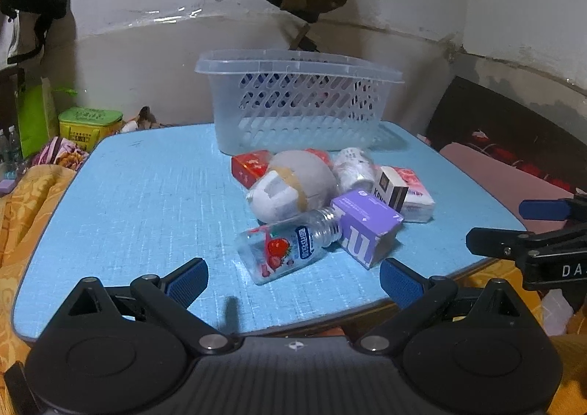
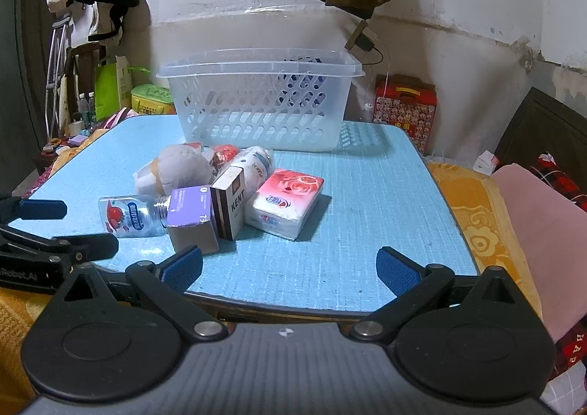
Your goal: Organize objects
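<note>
Both claws, left gripper point(image 1: 293, 277) and right gripper point(image 2: 290, 266), sit low in frame, fingers wide apart, pointing at the pile by the basket point(image 1: 297, 103).

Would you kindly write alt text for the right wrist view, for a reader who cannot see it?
The open right gripper hovers at the near edge of a blue table, holding nothing. Ahead lies a cluster: a pink tissue pack, a Kent box, a purple box and a small capless bottle on its side. A clear plastic basket stands behind them.
</note>
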Tool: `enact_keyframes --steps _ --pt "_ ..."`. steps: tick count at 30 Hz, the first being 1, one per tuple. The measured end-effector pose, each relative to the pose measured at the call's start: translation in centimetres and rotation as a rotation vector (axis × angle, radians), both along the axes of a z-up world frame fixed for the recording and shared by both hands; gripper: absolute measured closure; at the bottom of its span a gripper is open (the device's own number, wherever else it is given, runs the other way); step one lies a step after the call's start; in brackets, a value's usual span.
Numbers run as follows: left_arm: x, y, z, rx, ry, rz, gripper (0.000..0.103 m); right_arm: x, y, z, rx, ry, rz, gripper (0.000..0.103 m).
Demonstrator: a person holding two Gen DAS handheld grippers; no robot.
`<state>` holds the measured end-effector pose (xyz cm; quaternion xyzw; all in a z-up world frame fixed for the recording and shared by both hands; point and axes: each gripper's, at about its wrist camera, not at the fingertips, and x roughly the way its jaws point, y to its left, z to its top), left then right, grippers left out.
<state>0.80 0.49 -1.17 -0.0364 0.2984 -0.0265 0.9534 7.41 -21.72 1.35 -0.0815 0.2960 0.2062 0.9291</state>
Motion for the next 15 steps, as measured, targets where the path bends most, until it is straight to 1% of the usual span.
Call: enact_keyframes --steps 4,10,13,15 --pt "-0.4 0.0 0.4 0.036 -0.047 0.036 0.002 0.0 0.0 0.0 0.014 0.003 0.010 0.000" --pt "0.0 -0.5 0.0 0.076 -0.025 0.017 0.001 -0.4 0.1 0.1 -0.021 -0.066 -0.009 0.000" --pt "-0.2 -0.2 0.4 0.075 -0.046 0.037 0.002 -0.6 -0.6 0.4 0.026 -0.099 0.018 0.000" --pt "-0.7 0.1 0.6 0.063 -0.072 0.055 0.004 -0.4 -1.0 0.4 0.047 -0.097 0.016 0.000"
